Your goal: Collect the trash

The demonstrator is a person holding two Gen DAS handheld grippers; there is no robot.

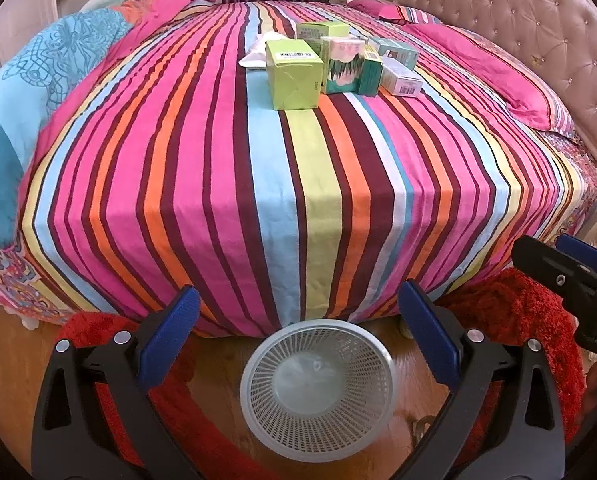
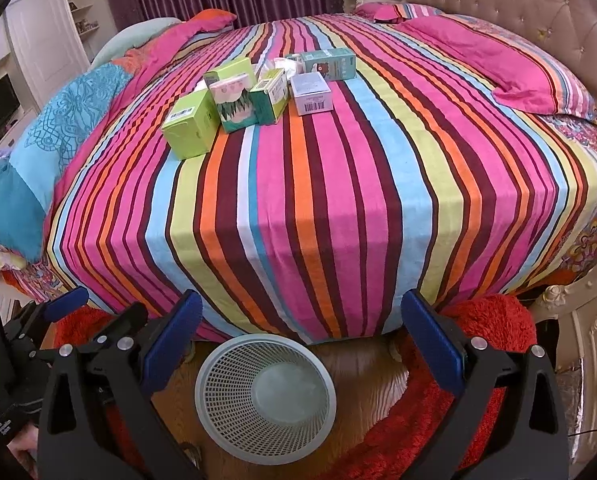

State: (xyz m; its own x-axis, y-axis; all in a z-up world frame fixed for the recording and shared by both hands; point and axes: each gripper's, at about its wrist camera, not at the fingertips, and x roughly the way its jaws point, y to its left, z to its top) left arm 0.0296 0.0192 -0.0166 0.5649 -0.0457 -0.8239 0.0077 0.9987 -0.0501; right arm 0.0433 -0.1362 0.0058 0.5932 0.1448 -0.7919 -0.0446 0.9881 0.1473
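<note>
Several small cartons lie in a cluster on the striped bedspread (image 1: pixel 226 184): a lime-green box (image 1: pixel 294 74) nearest, a green-and-pink box (image 1: pixel 344 66), a white barcode box (image 1: pixel 402 82) and crumpled white paper (image 1: pixel 258 50). They also show in the right wrist view, the lime-green box (image 2: pixel 190 128) and the white barcode box (image 2: pixel 312 94) among them. A white mesh wastebasket (image 1: pixel 318 380) (image 2: pixel 266 396) stands empty on the floor at the bed's foot. My left gripper (image 1: pixel 298 332) and right gripper (image 2: pixel 302 336) are both open and empty above the basket, far from the boxes.
A red shaggy rug (image 1: pixel 510 312) lies on the wooden floor by the bed. A tufted headboard (image 2: pixel 538 12) is at the right, pink pillows (image 2: pixel 526 80) beside it, a blue quilt (image 1: pixel 38 92) at the left. White cabinets (image 2: pixel 46 36) stand at the far left.
</note>
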